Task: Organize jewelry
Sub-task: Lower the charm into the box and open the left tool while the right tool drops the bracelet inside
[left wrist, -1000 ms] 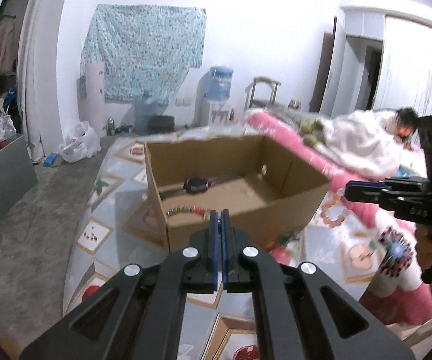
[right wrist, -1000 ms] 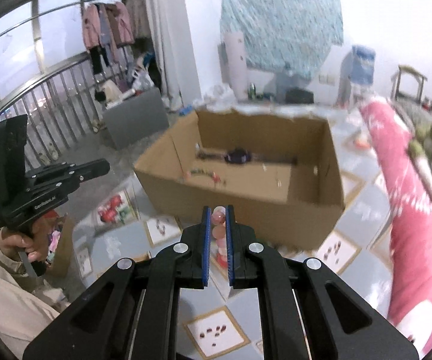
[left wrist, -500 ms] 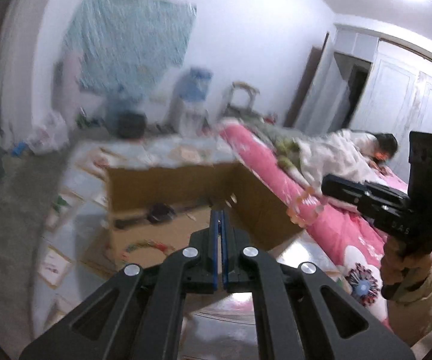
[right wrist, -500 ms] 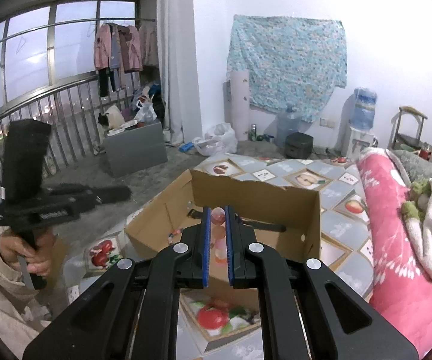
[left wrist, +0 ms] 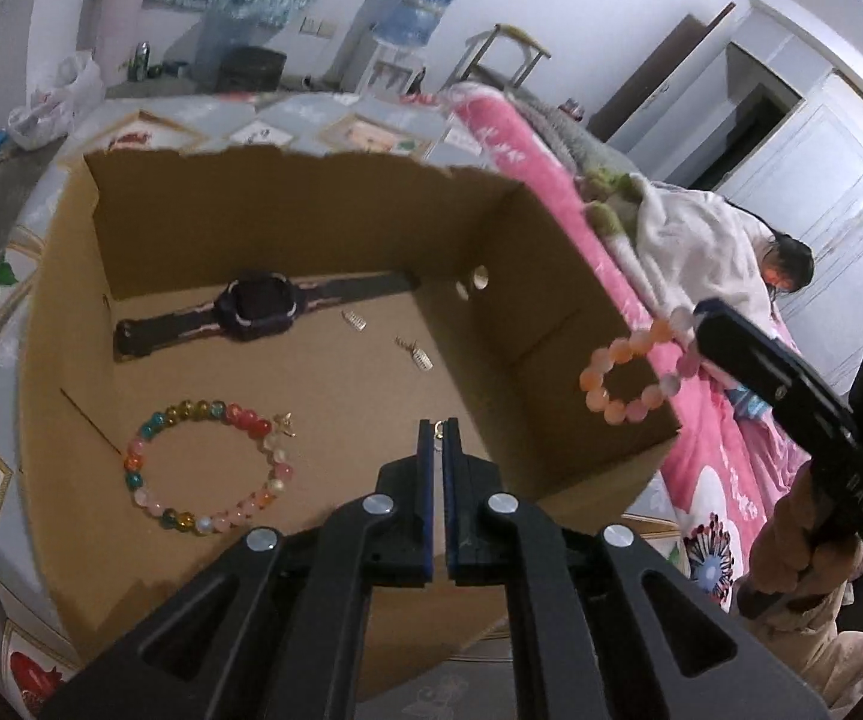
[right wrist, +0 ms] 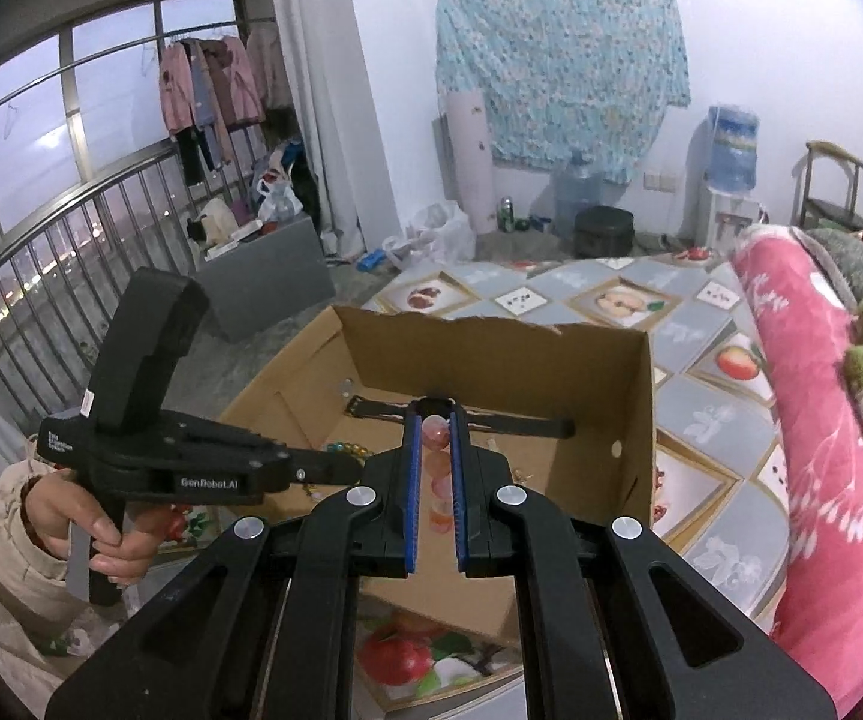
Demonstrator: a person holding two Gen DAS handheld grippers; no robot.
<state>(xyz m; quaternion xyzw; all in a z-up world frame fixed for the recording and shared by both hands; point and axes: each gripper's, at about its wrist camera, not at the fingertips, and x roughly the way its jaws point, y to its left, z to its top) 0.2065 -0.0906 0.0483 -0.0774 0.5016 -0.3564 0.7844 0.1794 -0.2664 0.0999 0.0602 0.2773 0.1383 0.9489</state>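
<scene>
Cardboard box [left wrist: 551, 276], peach bead bracelet [left wrist: 635, 372], perhaps translucent

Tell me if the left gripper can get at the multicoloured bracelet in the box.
Probably not yet: the left gripper hangs over the open box near the multicoloured bracelet with nothing between, but its jaws already pinch a small gold piece.
</scene>
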